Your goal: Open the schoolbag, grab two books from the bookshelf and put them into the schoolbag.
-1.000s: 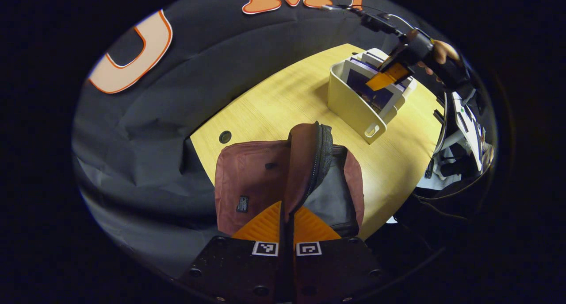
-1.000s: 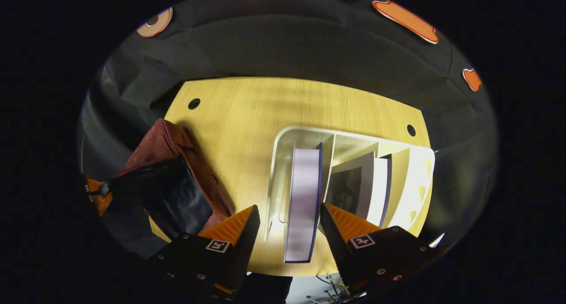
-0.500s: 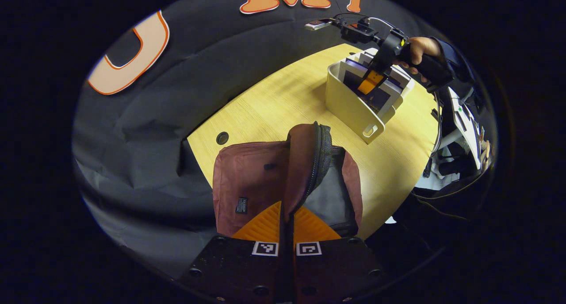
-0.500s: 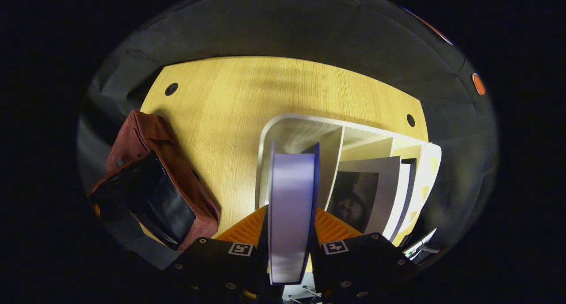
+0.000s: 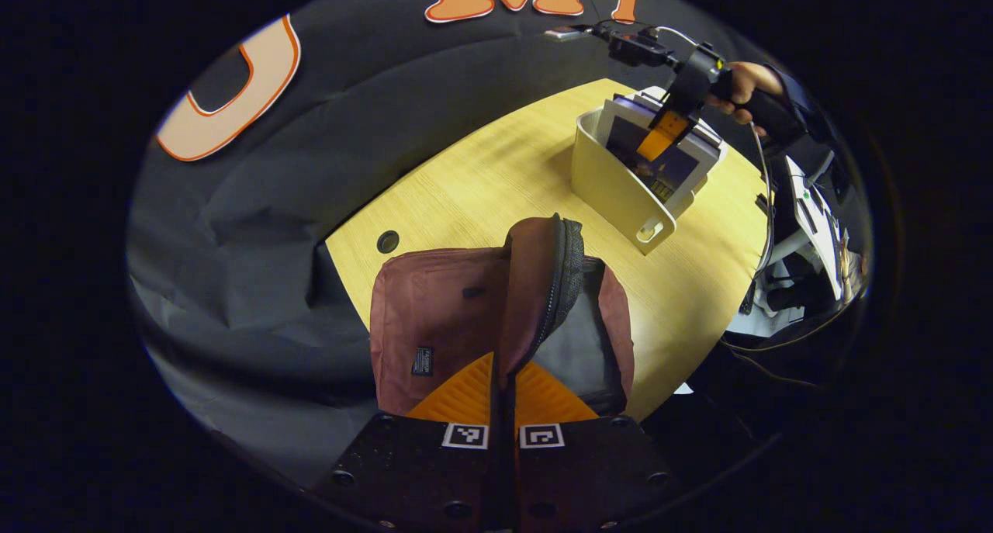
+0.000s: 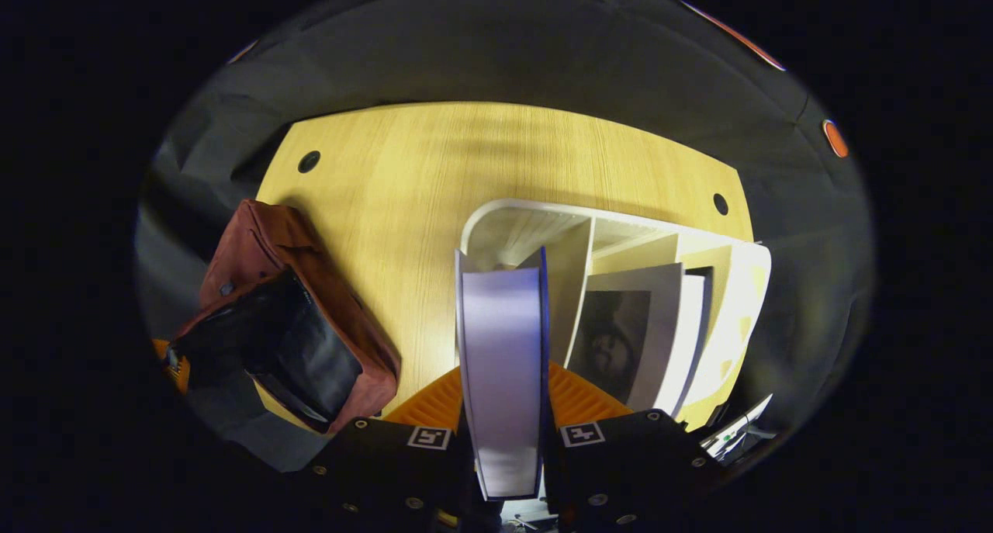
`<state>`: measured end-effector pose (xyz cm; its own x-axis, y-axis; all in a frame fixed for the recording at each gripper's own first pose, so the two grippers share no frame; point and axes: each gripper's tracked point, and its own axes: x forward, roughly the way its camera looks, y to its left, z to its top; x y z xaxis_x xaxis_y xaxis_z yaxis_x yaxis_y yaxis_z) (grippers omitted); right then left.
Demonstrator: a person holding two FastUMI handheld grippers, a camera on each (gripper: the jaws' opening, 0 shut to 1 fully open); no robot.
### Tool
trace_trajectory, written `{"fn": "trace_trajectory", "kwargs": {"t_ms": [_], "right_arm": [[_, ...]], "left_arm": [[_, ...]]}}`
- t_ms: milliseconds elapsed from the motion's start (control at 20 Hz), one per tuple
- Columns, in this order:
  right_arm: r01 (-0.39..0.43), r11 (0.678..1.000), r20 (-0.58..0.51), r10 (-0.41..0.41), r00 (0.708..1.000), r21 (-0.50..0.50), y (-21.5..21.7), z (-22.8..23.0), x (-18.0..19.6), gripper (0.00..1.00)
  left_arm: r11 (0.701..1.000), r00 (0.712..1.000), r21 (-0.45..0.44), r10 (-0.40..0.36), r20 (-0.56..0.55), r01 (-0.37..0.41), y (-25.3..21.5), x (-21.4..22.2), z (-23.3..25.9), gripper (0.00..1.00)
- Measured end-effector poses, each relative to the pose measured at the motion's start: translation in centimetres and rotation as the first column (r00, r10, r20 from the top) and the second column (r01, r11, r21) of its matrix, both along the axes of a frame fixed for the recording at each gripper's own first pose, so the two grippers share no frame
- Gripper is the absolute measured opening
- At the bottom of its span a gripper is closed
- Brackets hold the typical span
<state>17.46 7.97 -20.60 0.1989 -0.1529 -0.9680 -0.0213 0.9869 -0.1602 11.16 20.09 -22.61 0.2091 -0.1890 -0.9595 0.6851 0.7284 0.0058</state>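
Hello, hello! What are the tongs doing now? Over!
Left tongs shut on schoolbag flap, bag open. Right tongs shut on book in bookshelf. Nothing in the way.

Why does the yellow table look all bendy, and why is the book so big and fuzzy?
In the right gripper view the fisheye lens curves the table edge, and the book sits so close between the right gripper fingers that it looks huge and soft. In the left gripper view the table bows too, and the bookshelf casts a shadow.
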Motion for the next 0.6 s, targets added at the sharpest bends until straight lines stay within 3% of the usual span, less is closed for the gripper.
{"fn": "trace_trajectory", "kwargs": {"t_ms": [600], "right_arm": [[-0.061, 0.996, 0.236, 0.043, 0.971, 0.069, 1.0, 12.3, -4.1, 0.35]], "left_arm": [[0.998, 0.999, -0.032, 0.048, 0.015, -0.048, 0.4, -0.1, -0.4, 0.01]]}}
